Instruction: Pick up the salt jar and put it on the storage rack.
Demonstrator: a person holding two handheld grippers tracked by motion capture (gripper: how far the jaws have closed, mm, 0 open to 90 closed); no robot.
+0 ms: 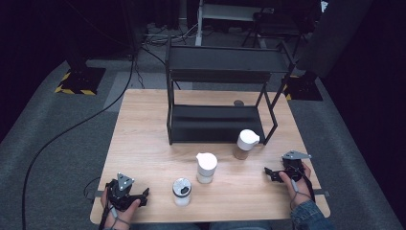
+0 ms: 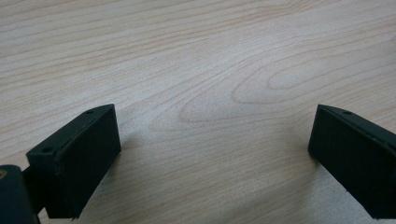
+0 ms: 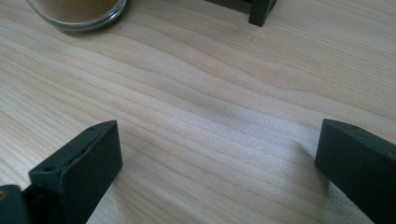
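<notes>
In the high view, the left gripper (image 1: 143, 195) lies at the lower left of the frame, near the table's (image 1: 143, 124) front edge, held in a hand (image 1: 115, 211) that comes in from the bottom. Its jaws stand wide apart with nothing between them; the left gripper view shows the same, the two black jaws at the lower corners and bare wood grain in the gap.

Just right of that gripper, low in the frame, stands a small jar (image 1: 182, 191) with a grey lid, upright and apart from the jaws. Further right, near the lower centre, is a white-capped jar (image 1: 206, 167) with pale contents, also upright. Up and to the right of it, a second white-capped jar (image 1: 246, 144) holds brown powder and stands just in front of the rack's right front leg.

The black rack (image 1: 220, 91) fills the upper centre, two shelves on a thin frame, set on the far half of the table.

At the lower right, the right gripper (image 1: 268, 173) rests on the table, held by a hand (image 1: 294, 184) with a blue sleeve. Its jaws are spread wide and hold nothing. In the right gripper view, the brown-powder jar's base (image 3: 77, 11) sits at the upper left, well clear of the jaws, and a rack leg (image 3: 261, 11) at the top centre.
</notes>
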